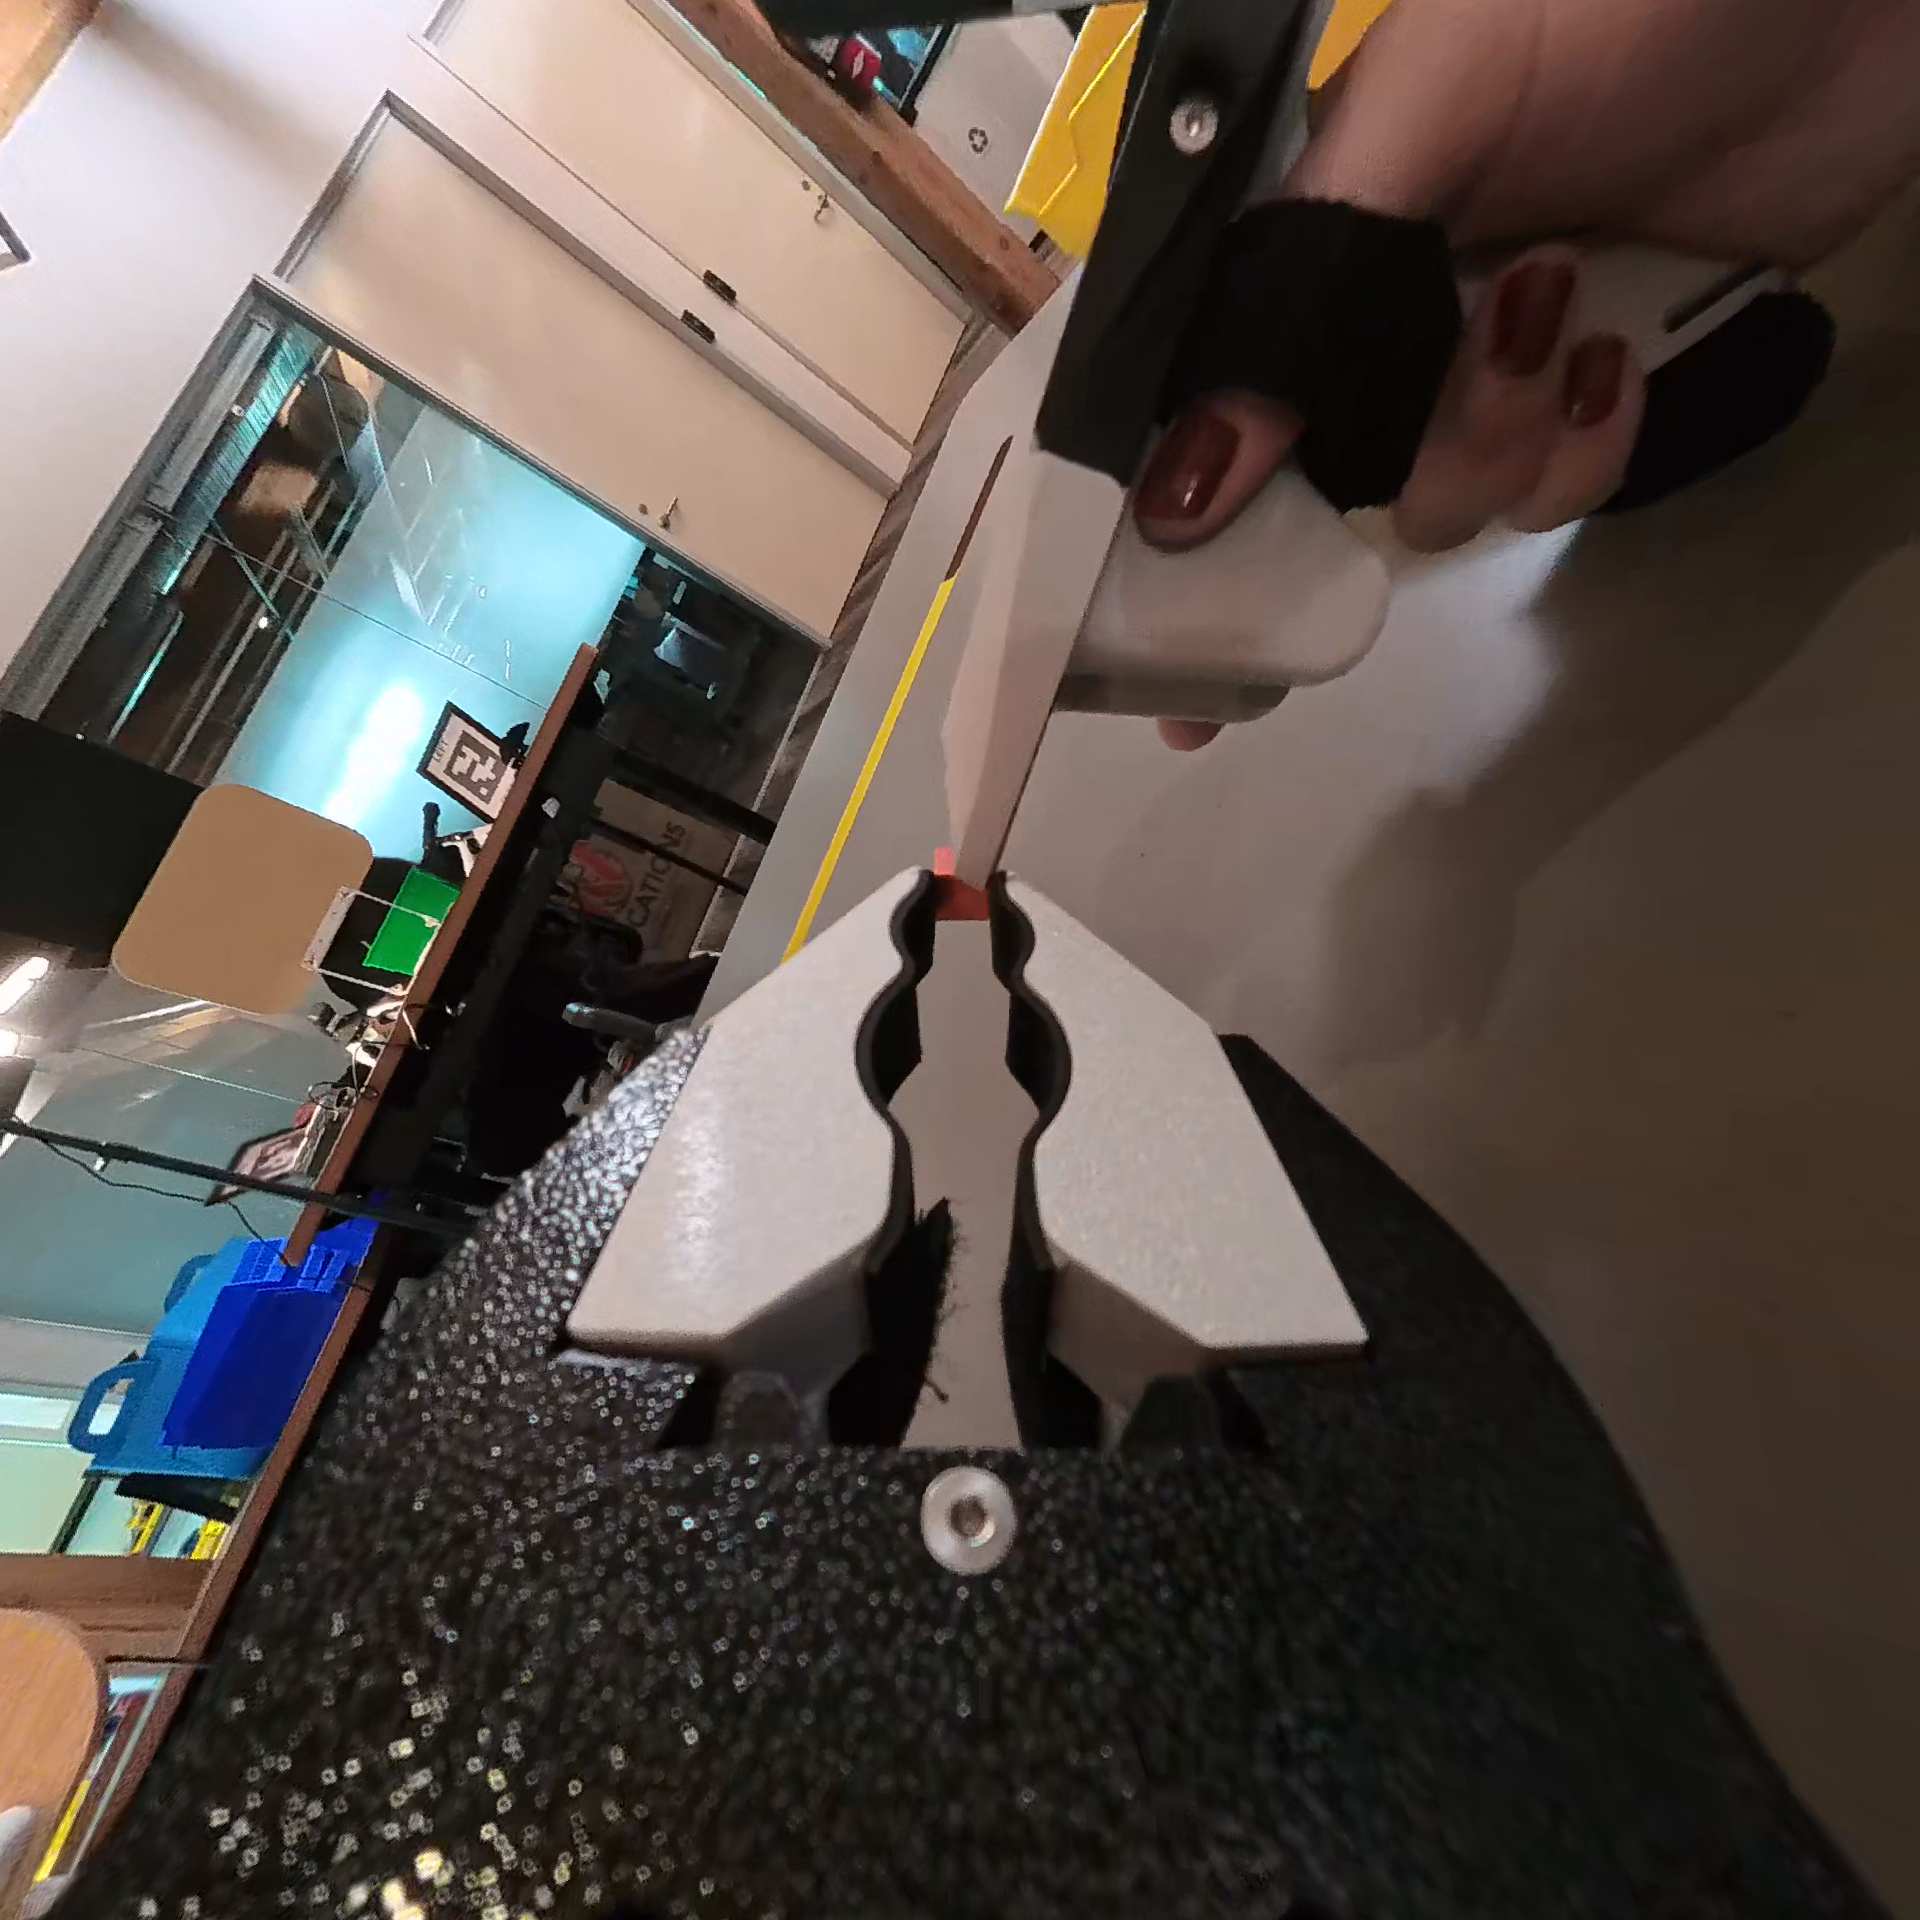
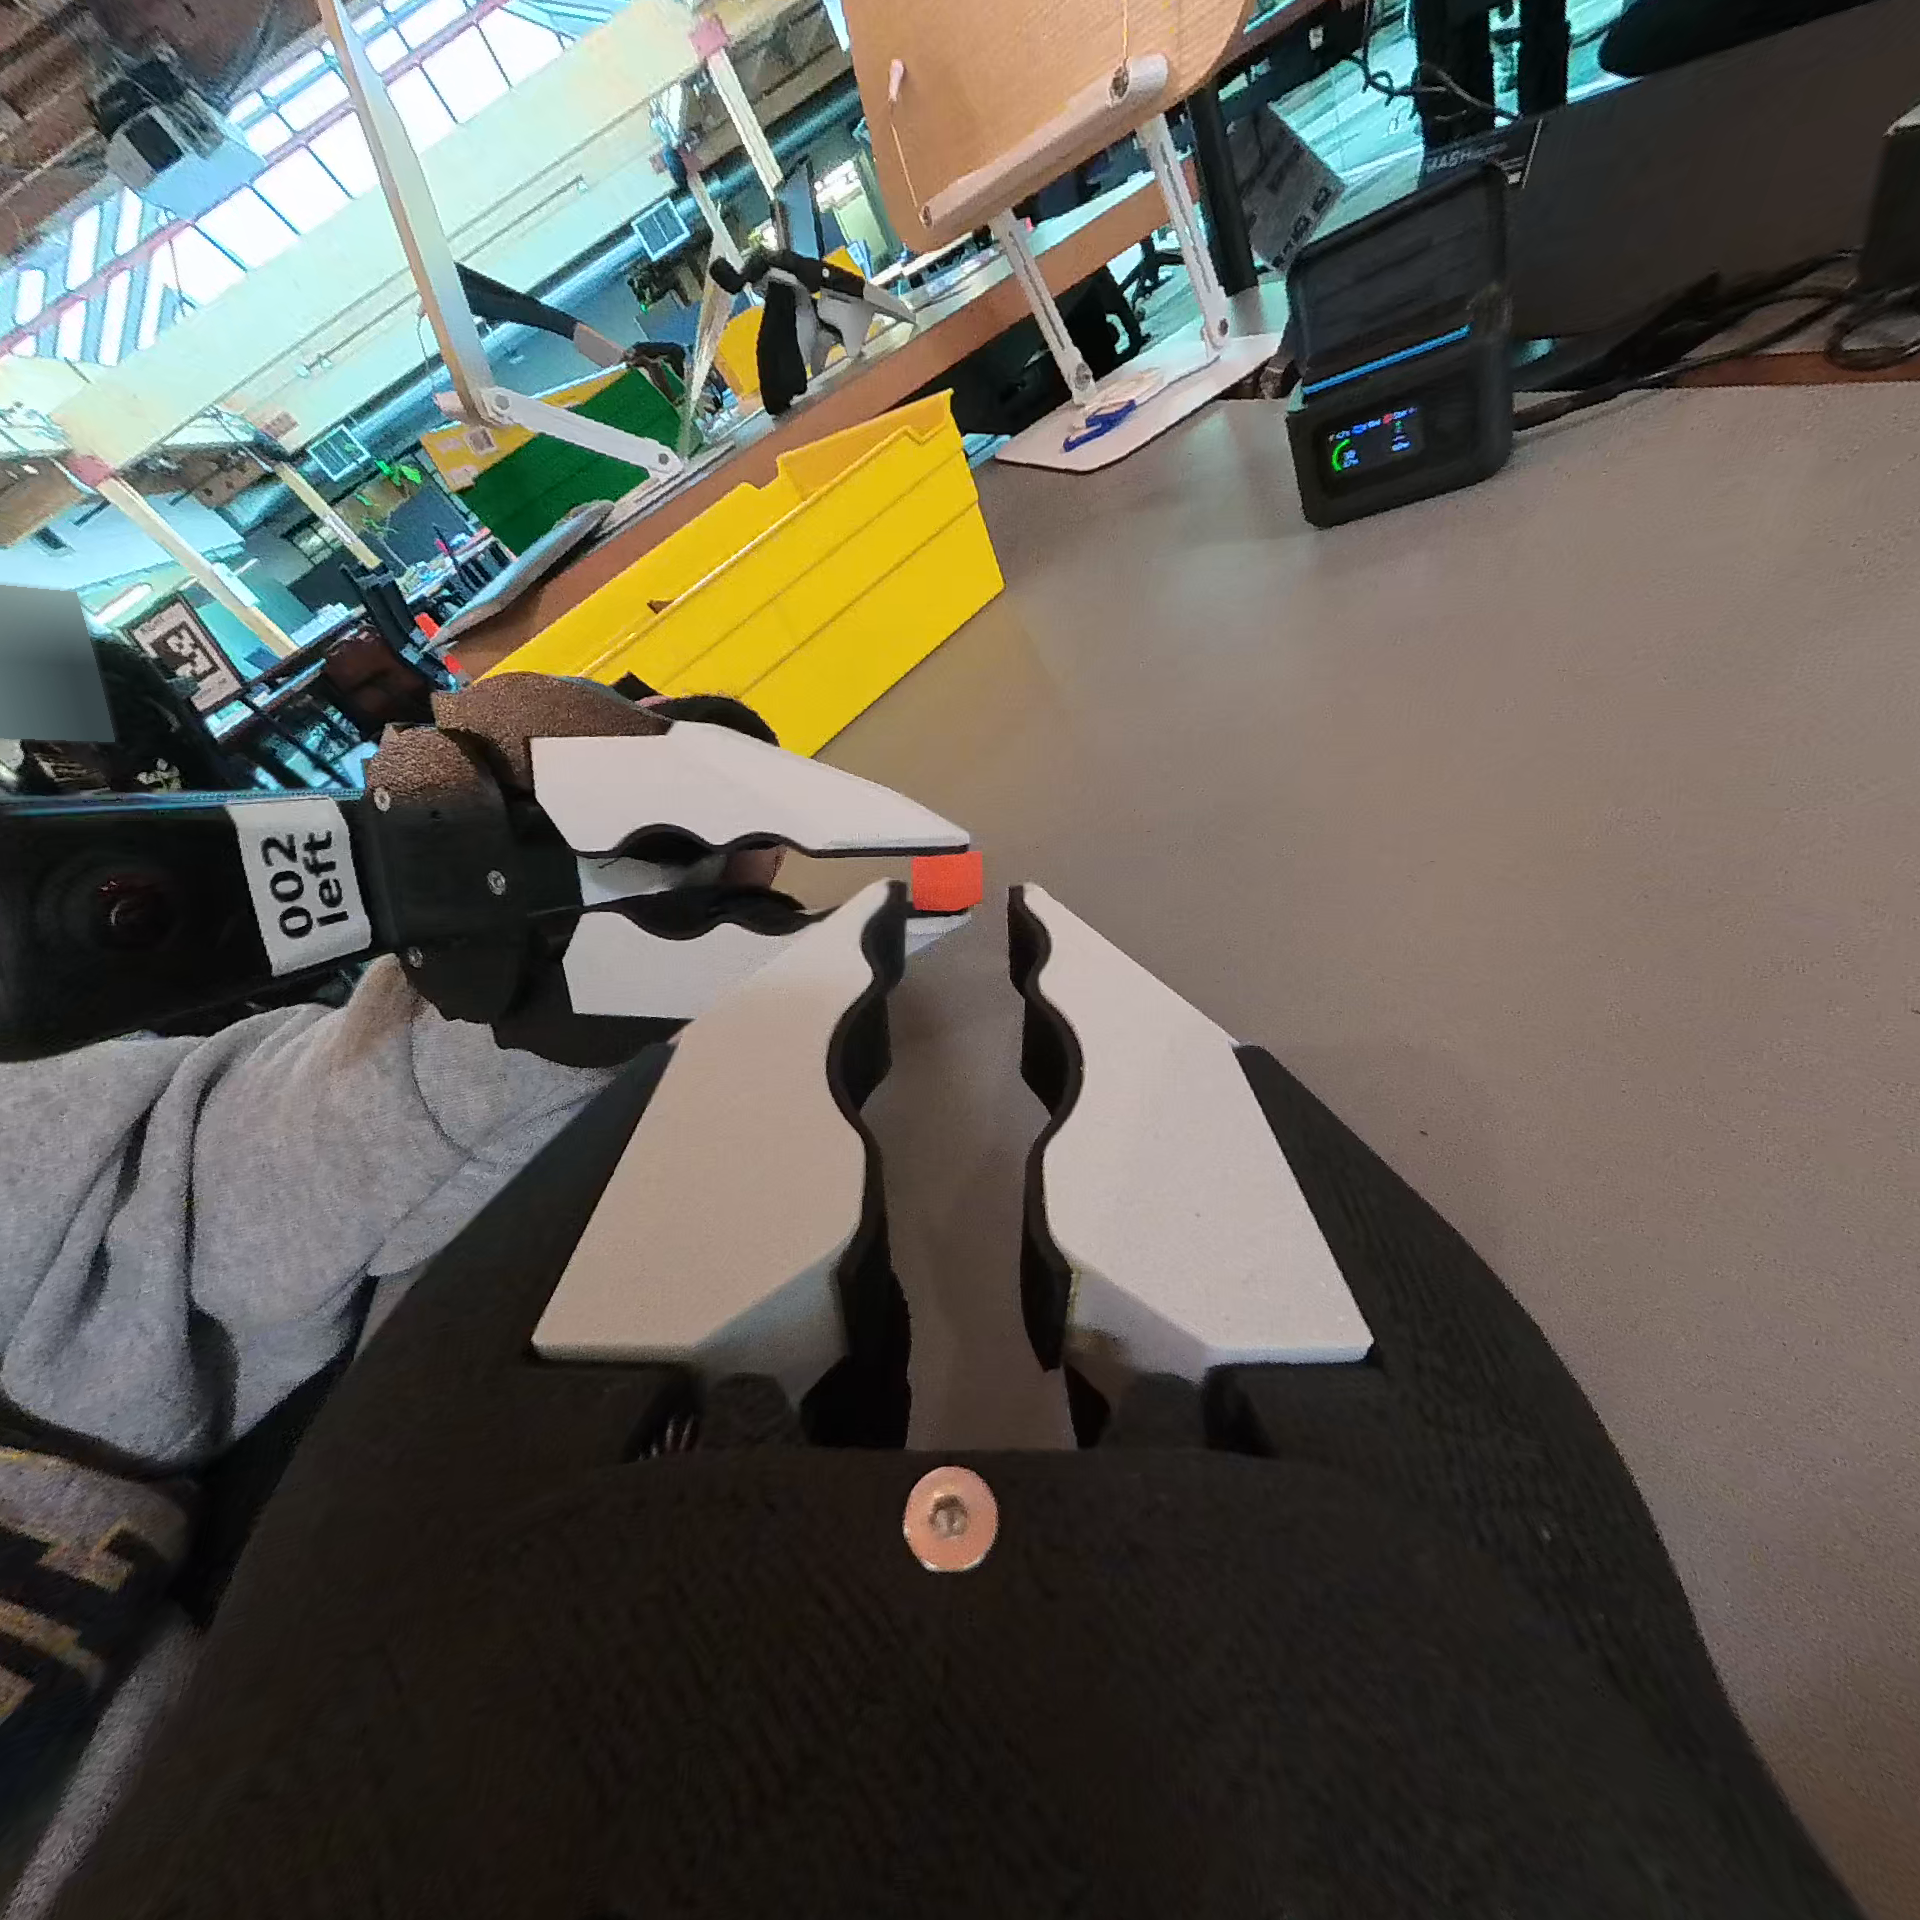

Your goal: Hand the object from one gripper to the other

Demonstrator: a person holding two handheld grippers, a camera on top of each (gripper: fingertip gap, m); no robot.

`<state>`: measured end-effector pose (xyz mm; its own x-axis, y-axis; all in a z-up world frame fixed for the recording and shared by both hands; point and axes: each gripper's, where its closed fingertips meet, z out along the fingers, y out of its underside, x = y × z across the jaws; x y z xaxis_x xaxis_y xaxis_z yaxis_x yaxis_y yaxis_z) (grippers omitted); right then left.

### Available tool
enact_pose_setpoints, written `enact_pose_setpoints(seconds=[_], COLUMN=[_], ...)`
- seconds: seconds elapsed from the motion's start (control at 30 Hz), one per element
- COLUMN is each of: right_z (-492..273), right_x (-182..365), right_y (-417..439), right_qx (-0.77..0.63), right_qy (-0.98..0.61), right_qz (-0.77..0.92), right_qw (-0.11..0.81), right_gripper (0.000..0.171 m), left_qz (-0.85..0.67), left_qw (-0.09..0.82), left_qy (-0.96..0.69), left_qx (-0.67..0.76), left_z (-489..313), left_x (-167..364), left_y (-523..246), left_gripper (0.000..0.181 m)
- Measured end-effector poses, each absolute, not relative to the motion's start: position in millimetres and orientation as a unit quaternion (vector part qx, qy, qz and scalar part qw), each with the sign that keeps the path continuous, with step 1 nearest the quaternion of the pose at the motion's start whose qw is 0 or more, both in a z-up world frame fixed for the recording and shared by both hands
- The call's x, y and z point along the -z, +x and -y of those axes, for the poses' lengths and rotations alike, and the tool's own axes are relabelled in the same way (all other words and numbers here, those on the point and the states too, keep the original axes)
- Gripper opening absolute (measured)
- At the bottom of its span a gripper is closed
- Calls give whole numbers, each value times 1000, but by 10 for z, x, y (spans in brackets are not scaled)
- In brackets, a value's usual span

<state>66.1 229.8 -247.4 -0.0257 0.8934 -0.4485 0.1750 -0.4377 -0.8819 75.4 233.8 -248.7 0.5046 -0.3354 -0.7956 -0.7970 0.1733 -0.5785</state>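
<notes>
Nearest in the right wrist view, the right tool sits low centre with its fingers apart, gripping nothing. Just beyond its tips, left of centre, the left tool is clamped on a small red block above the grey tabletop. Farther back, a yellow bin sits upper centre, a black device upper right.
</notes>
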Motion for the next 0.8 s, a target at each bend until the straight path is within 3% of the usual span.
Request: enact_pose_setpoints(seconds=[0.03,0.1,0.2,0.27,0.4,0.6,0.8], right_z=[-2284,-2264,-2304,-2382,-2371,-2140,-2046], right_x=[2465,2459,2409,2388,2265,2148,2112], right_y=[658,664,704,756,823,779,734], right_qx=[-577,-573,-545,-492,-352,-114,-21], right_qy=[-622,-617,-602,-581,-471,-282,-211], right_qz=[429,440,465,499,586,655,655], right_qw=[311,313,353,415,557,691,725], right_gripper=[13,10,9,9,9,9,9], left_qz=[-461,-456,-400,-333,-223,-174,-143], left_qw=[612,619,635,641,600,521,477], left_qy=[-614,-617,-660,-682,-684,-655,-603], left_qx=[-190,-166,-15,114,349,518,623], left_z=[-2339,-2325,-2287,-2271,-2231,-2145,-2052], left_x=[2484,2472,2414,2332,2236,2212,2077], left_y=[750,762,763,686,623,817,838], left_gripper=[8,8,16,30,34,29,26])
